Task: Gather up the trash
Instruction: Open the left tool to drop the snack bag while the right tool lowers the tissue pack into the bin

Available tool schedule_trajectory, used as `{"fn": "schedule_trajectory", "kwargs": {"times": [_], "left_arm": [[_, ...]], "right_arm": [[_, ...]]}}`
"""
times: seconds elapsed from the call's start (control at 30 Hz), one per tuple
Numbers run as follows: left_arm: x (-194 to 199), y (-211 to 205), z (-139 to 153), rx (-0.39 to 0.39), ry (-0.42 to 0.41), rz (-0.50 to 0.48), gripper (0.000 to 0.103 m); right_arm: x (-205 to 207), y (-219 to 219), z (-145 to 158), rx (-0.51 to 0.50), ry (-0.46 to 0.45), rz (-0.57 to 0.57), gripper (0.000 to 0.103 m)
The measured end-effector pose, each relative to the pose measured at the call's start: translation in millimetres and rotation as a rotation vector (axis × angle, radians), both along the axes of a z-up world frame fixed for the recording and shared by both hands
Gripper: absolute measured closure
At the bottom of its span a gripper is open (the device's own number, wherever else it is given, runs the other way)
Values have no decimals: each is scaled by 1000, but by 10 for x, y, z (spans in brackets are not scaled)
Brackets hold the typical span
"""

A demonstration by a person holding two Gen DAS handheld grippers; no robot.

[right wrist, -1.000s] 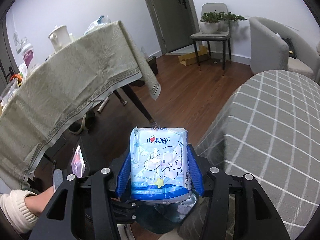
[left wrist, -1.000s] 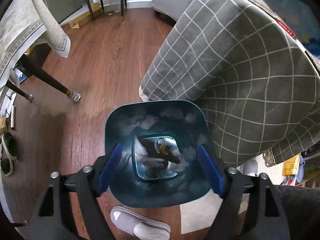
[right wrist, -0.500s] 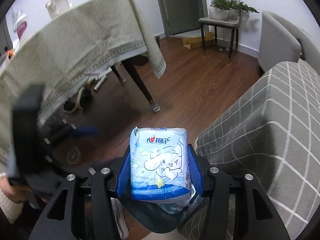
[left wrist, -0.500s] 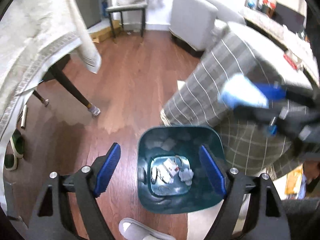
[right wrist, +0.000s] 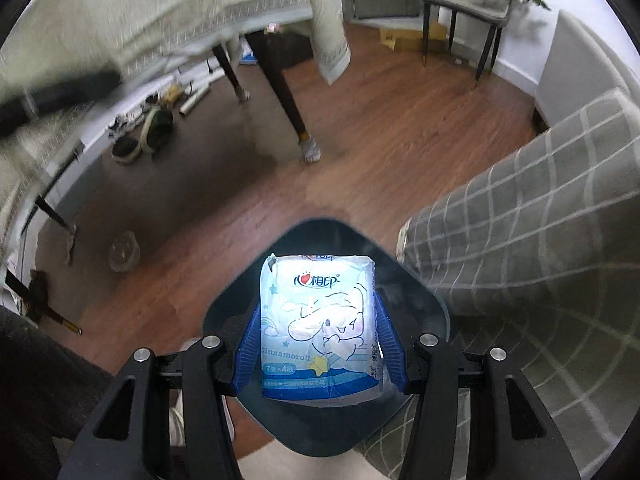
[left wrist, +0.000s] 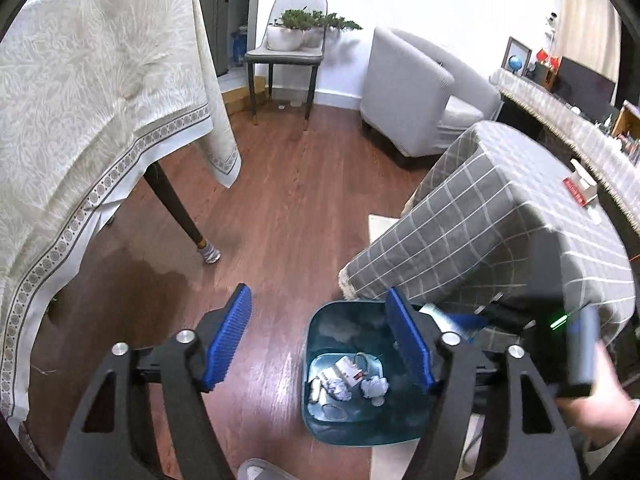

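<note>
1. Left wrist view: the left tool (left wrist: 320,340) is standing released, its blue ribbed pads having just been closing with nothing gripped between them. Beyond the right pad, the dark teal plastic trash bin (left wrist: 320,328) is sitting on the brown wooden floor (left wrist: 288,208), crumpled paper scraps (left wrist: 374,386) lying at its bottom.
2. Right wrist view: the right tool (right wrist: 318,342) is clenching a light blue cartoon-printed soft tissue pack (right wrist: 318,324) between both pads, hanging directly above the bin's open mouth, beside the grey checked cloth-covered table (right wrist: 540,240).
</note>
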State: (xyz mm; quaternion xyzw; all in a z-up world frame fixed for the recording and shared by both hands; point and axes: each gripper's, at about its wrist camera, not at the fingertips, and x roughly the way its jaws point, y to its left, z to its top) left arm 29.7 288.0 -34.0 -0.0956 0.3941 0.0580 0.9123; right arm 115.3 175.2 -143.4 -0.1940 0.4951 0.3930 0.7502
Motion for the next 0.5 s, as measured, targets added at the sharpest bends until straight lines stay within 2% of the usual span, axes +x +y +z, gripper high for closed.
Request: {"fn": "schedule_trajectory", "kwargs": {"times": [0.17, 0.5], "left_arm": [[-36, -4, 136, -33, -48, -19, 40], [-47, -149, 237, -50, -84, -70, 41]], "right_arm": [[-134, 85, -311, -102, 9, 45, 50], [-195, 22, -717, -199, 58, 50, 49]]}}
